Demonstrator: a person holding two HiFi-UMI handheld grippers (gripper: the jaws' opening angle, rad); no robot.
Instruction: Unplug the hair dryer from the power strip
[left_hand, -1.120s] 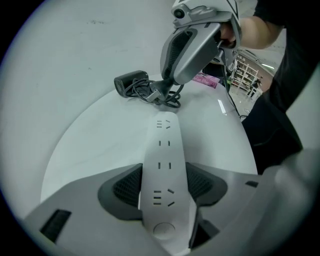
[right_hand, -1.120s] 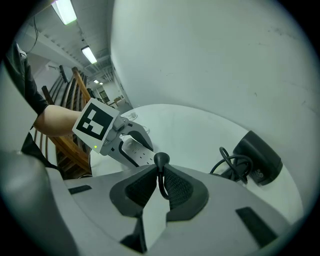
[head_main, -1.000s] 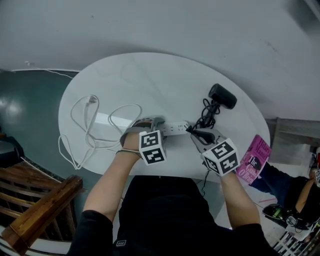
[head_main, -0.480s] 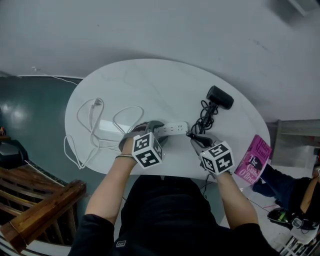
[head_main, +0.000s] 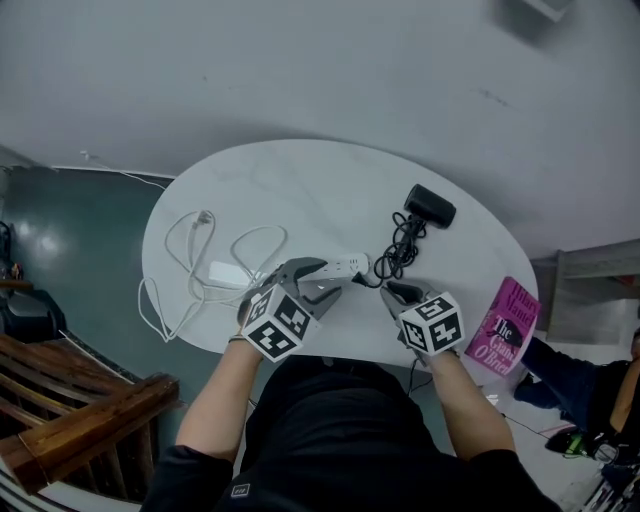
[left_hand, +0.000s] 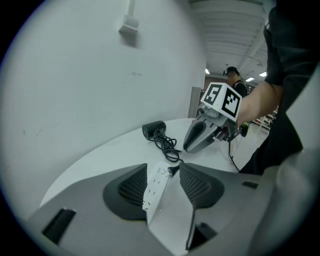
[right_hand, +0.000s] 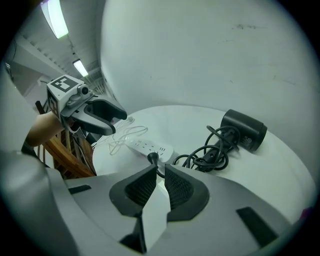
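A white power strip (head_main: 345, 266) lies on the round white table (head_main: 300, 190). The black hair dryer (head_main: 430, 206) rests farther right, with its cord coiled (head_main: 400, 250) beside it. The black plug (right_hand: 152, 158) sits at the strip's near end; whether its pins are in a socket I cannot tell. My right gripper (head_main: 392, 291) is shut on the cord just behind the plug (right_hand: 160, 171). My left gripper (head_main: 322, 283) hovers above the strip's left part. Its jaws are opening and the pads touch nothing. In the left gripper view the strip (left_hand: 155, 187) shows beyond its jaws.
The strip's white cable (head_main: 190, 260) loops over the table's left side. A pink book (head_main: 505, 322) lies at the right edge. Wooden furniture (head_main: 90, 430) stands lower left. Another person (head_main: 590, 390) is at lower right.
My left gripper has let go of the power strip, lifted off it and rolled. My right gripper, still shut on the cord, has drawn slightly back toward me.
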